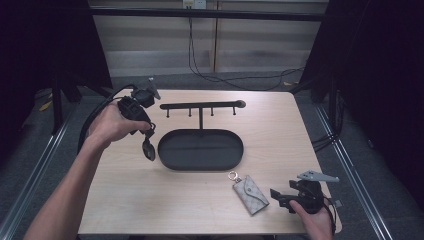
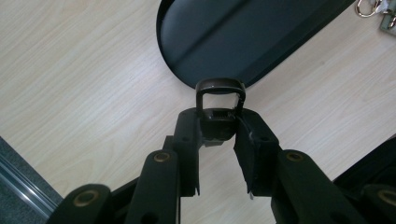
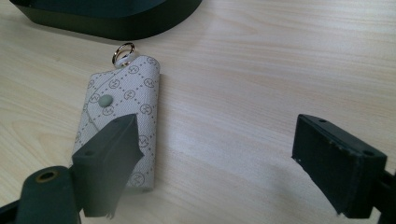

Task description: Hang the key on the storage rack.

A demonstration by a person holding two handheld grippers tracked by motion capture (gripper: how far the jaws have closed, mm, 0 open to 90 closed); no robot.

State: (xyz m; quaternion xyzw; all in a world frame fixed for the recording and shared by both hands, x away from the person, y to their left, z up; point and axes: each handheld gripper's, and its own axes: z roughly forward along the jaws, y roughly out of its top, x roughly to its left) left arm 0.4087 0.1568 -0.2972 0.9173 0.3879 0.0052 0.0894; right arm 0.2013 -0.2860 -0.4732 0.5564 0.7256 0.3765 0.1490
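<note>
pale wood table (image 1: 150, 200) is carrying a black key stand (image 1: 200, 149) with an oval tray and a hook bar (image 1: 202, 105) above it. left gripper (image 1: 148, 150) is pinching a dark key fob (image 2: 219, 109) between its closed jaws, hanging just beside the tray's left edge, with the fob's loop sticking out past the jaw tips. right gripper (image 3: 215, 163) is waiting with jaws spread wide, gripping nothing, near a patterned key pouch (image 3: 121, 121) lying flat in front of the tray. judging by this, the fob is lifted but not yet hung, and the pouch is untouched.
</note>
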